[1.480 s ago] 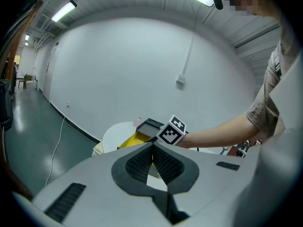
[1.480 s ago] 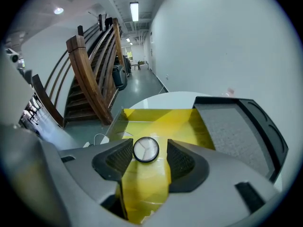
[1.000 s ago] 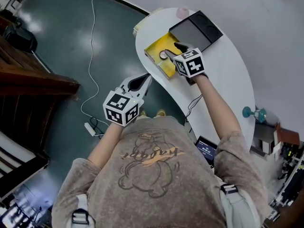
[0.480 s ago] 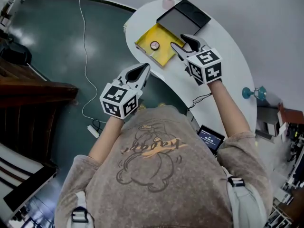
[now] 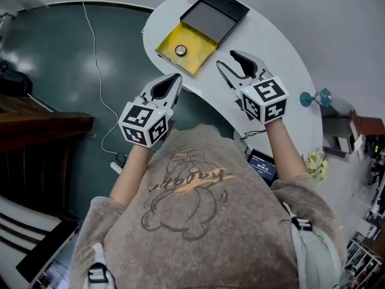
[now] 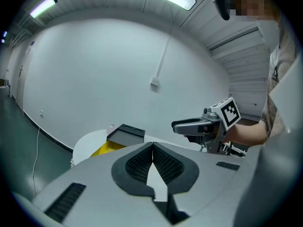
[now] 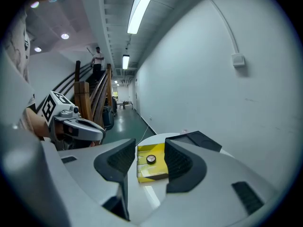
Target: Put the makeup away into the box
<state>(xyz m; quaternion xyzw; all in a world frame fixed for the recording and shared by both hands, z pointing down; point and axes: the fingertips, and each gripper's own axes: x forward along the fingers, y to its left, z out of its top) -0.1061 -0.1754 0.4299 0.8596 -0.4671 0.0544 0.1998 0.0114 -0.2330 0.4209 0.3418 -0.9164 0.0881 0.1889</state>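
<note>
— Makeup compact (image 5: 180, 50) lies inside our yellow box (image 5: 196, 46) on the table (image 5: 277, 53). Finished?
— Nearly, we judge. Our right gripper (image 5: 227, 61) hangs empty, jaws apart; our left gripper (image 5: 174, 78), empty, has its jaws together. Next we'd likely bring the black lid (image 5: 213, 17) over it.

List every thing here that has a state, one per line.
yellow box: open
dark lid: folded back, flat on the table
round compact: lying inside the yellow box
left gripper: shut, empty
right gripper: open, empty, above the table
</note>
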